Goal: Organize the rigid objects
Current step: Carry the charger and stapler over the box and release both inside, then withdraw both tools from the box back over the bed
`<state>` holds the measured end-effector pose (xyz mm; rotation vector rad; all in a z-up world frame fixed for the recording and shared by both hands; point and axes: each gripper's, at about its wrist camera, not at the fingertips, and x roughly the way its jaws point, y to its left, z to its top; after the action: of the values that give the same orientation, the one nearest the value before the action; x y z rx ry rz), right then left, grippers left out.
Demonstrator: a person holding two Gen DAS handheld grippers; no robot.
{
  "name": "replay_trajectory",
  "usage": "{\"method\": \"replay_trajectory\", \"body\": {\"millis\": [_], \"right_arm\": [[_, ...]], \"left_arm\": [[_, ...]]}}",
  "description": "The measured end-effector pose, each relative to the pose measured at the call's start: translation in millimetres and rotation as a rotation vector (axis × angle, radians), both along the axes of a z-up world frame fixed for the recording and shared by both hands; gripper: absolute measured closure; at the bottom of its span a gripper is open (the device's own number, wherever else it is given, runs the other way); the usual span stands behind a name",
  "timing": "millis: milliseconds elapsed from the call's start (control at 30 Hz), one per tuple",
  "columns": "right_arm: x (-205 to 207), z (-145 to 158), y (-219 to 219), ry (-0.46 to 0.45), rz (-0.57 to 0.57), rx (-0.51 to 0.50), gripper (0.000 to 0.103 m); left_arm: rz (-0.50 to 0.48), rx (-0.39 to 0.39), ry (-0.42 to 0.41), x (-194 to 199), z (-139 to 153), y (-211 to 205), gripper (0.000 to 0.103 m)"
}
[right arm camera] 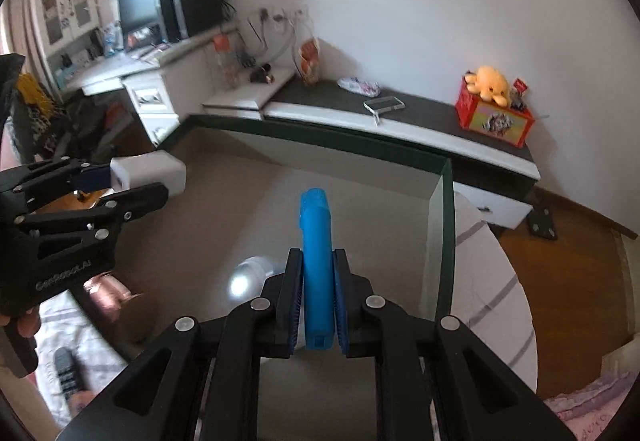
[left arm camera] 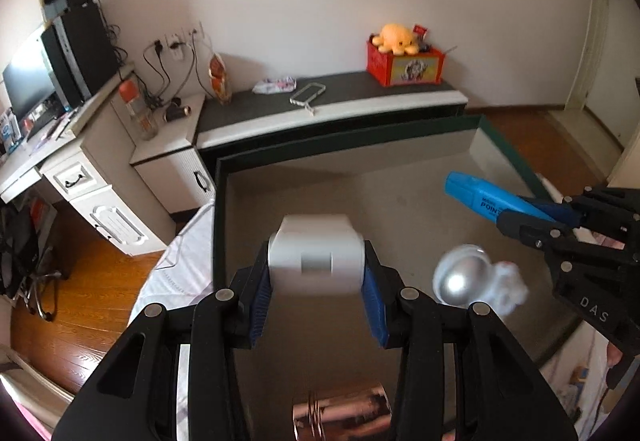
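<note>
My left gripper (left arm camera: 316, 293) is shut on a white boxy device (left arm camera: 316, 253) with a small grey square on its face; both hang above a shallow cardboard box with dark green rim (left arm camera: 360, 139). From the right wrist view that left gripper (right arm camera: 160, 181) shows at the left edge with the white device (right arm camera: 148, 171). My right gripper (right arm camera: 317, 305) is shut on a blue highlighter pen (right arm camera: 316, 241), cap pointing away over the box (right arm camera: 446, 201). In the left wrist view the highlighter (left arm camera: 484, 197) juts from the right gripper (left arm camera: 540, 219). A silver round object (left arm camera: 460, 279) lies in the box.
A shiny pink-copper cylinder (left arm camera: 340, 415) lies at the box's near edge. A low black-and-white bench (left arm camera: 332, 109) behind holds a phone case, a packet and a red box with an orange plush toy (left arm camera: 396, 39). White drawers and a desk with monitor stand left. The box rests on bedding.
</note>
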<state>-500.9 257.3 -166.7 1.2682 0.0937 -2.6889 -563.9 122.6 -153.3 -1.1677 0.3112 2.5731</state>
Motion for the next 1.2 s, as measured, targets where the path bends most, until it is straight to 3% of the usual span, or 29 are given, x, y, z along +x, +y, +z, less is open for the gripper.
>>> {"method": "replay_trajectory", "body": {"millis": [167, 267, 300, 367, 533, 567, 700, 800, 867, 1200], "right_arm": [[-14, -11, 6, -0.051, -0.019, 0.007, 0.089], [-13, -11, 11, -0.039, -0.032, -0.002, 0.086], [-11, -10, 13, -0.039, -0.043, 0.001, 0.082], [-4, -5, 16, -0.014, -0.065, -0.001, 0.046], [23, 19, 18, 0.057, -0.078, -0.008, 0.033], [30, 25, 17, 0.077, -0.081, -0.001, 0.023], [65, 47, 14, 0.163, -0.082, -0.011, 0.021], [93, 60, 10, 0.206, -0.101, -0.013, 0.014], [109, 65, 5, 0.236, -0.094, -0.007, 0.000], [208, 73, 0, 0.310, -0.119, -0.031, 0.000]], "left_arm": [[0.016, -0.025, -0.033, -16, -20, 4, 0.062], [0.022, -0.016, -0.040, -15, -20, 3, 0.048], [0.032, -0.017, -0.029, -12, -18, 2, 0.035], [0.048, -0.011, 0.013, -2, -9, -3, 0.022], [0.093, 0.032, 0.085, 31, 20, -24, 0.004], [0.102, 0.038, 0.108, 40, 26, -29, 0.002], [0.146, 0.058, 0.183, 82, 49, -51, 0.000], [0.179, 0.074, 0.226, 116, 60, -65, 0.000], [0.187, 0.083, 0.248, 142, 65, -73, 0.000], [0.216, 0.088, 0.284, 252, 64, -101, 0.000]]}}
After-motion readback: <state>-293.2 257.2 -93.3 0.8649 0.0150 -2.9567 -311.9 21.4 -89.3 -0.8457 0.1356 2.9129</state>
